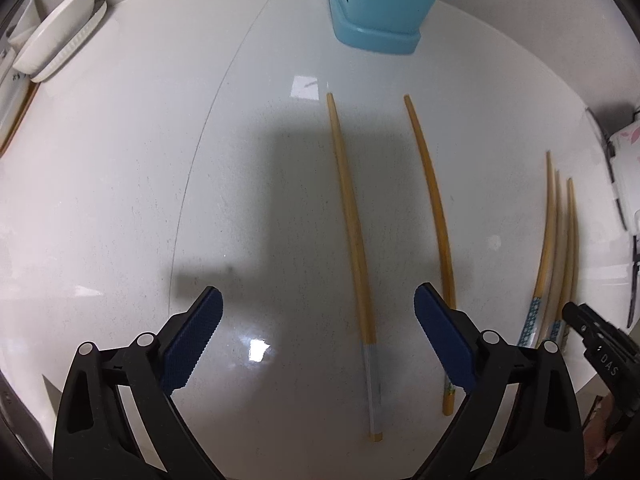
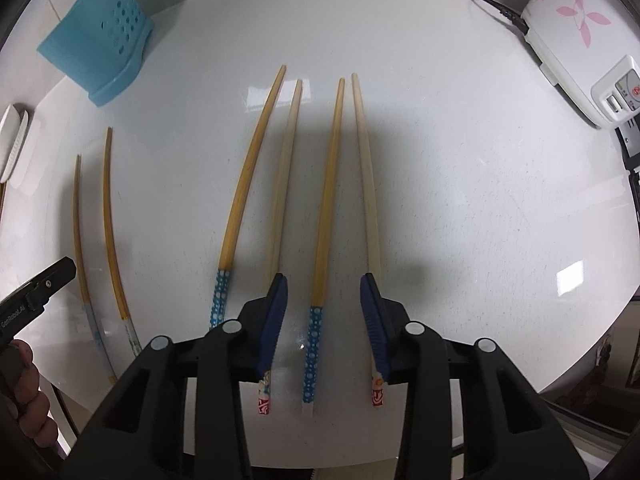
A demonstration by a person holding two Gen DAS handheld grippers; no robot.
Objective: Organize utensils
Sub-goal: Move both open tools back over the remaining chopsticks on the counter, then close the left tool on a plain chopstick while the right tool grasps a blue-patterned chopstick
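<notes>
Several wooden chopsticks lie on a white counter. In the left wrist view my left gripper [image 1: 318, 312] is open and empty, with one chopstick [image 1: 352, 240] lying between its fingers and another [image 1: 432, 208] by the right finger. A blue perforated utensil holder [image 1: 376, 4] stands beyond. In the right wrist view my right gripper [image 2: 324, 300] is open, low over a blue-dotted chopstick [image 2: 326, 208] that lies between its fingers. Pale red-ended chopsticks [image 2: 368, 184] and another blue-dotted one [image 2: 248, 168] lie alongside. The holder [image 2: 100, 44] stands far left.
White dishes [image 1: 56, 40] sit at the counter's back left. A white appliance with pink flowers [image 2: 580, 28] and its cable stand at the right. The counter's front edge runs just below both grippers. The left gripper's tip [image 2: 44, 280] shows at the right view's left edge.
</notes>
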